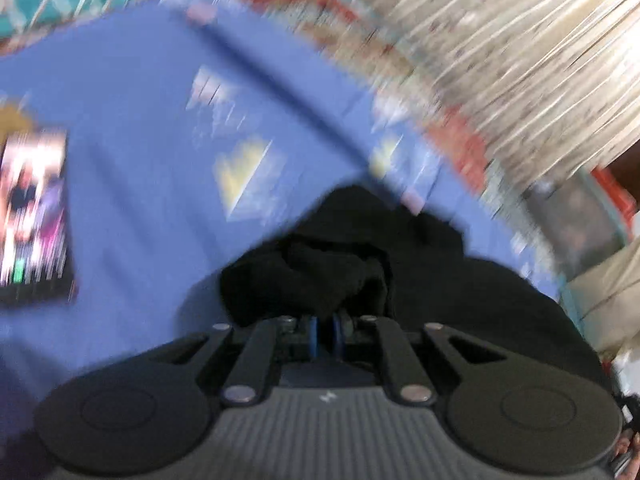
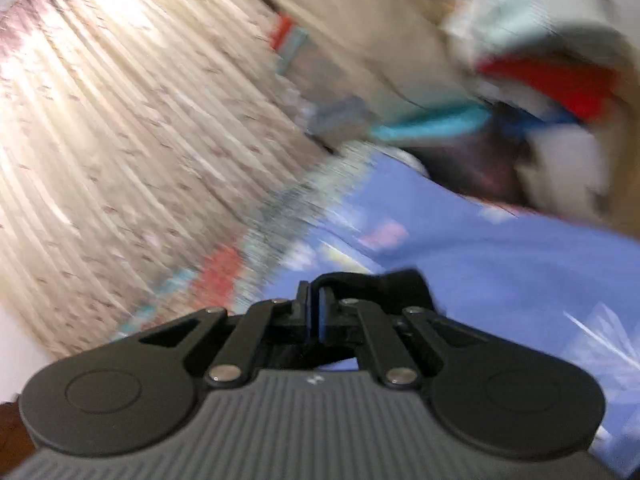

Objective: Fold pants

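Although both views are smeared by motion blur, the left gripper (image 1: 325, 322) plainly has its jaws pinched close together on a bunched fold of the black pants (image 1: 312, 276), which spread from the fingertips down and to the right over the blue sheet (image 1: 132, 128). No bin or box can be made out for certain; a clear, boxy shape with a red edge (image 1: 580, 220) at the right of the left wrist view may be a container, but its contents are too blurred to tell. The right gripper (image 2: 316, 304) also has its jaws drawn narrow, with a strip of black fabric looped over and around the fingertips, so it too grips the pants. It is tilted, with the sheet slanting across to its right. On the sheet to the left lies a dark phone (image 1: 34, 216) with a lit screen. Pale pleated curtains (image 2: 120, 140) fill the background, beside a patterned cover with red patches (image 1: 456, 148).
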